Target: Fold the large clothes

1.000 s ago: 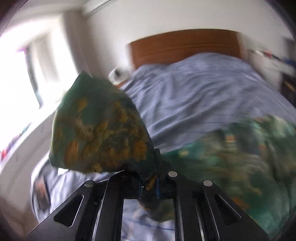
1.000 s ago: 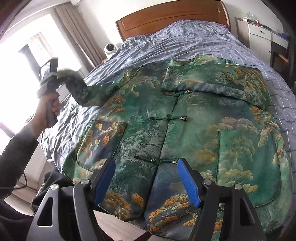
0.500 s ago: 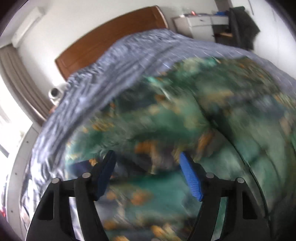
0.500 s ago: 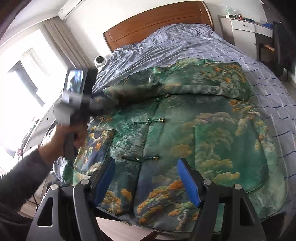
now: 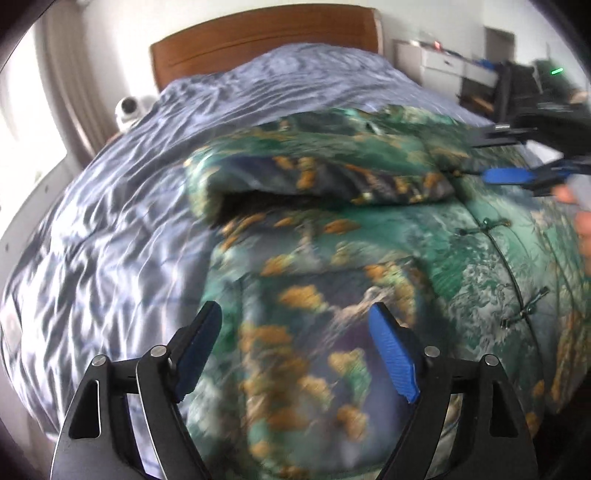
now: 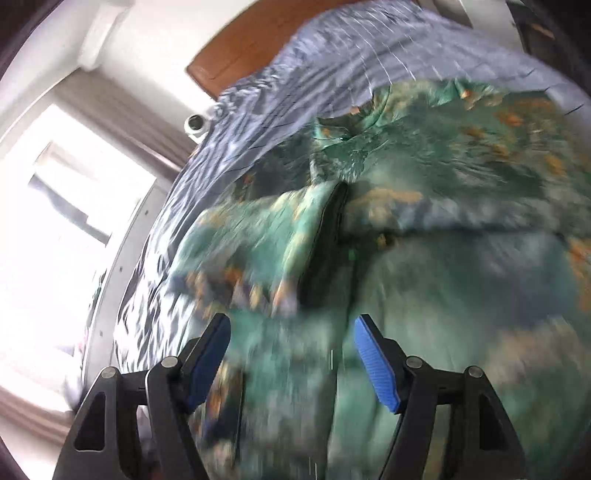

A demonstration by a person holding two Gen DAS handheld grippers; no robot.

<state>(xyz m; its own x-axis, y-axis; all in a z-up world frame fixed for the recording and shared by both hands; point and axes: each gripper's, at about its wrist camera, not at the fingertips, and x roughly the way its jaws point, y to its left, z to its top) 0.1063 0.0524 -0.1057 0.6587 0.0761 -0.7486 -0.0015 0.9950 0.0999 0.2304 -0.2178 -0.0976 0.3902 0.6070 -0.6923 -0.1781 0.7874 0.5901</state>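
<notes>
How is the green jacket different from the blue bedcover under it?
The green jacket is printed with golden trees and has knotted cord fastenings down its front; the blue bedcover shows only thin crossing lines. The jacket takes up just part of the bed, with a sleeve folded over its chest; the bedcover runs up to the wooden headboard. Both are soft cloth lying on the bed.
</notes>
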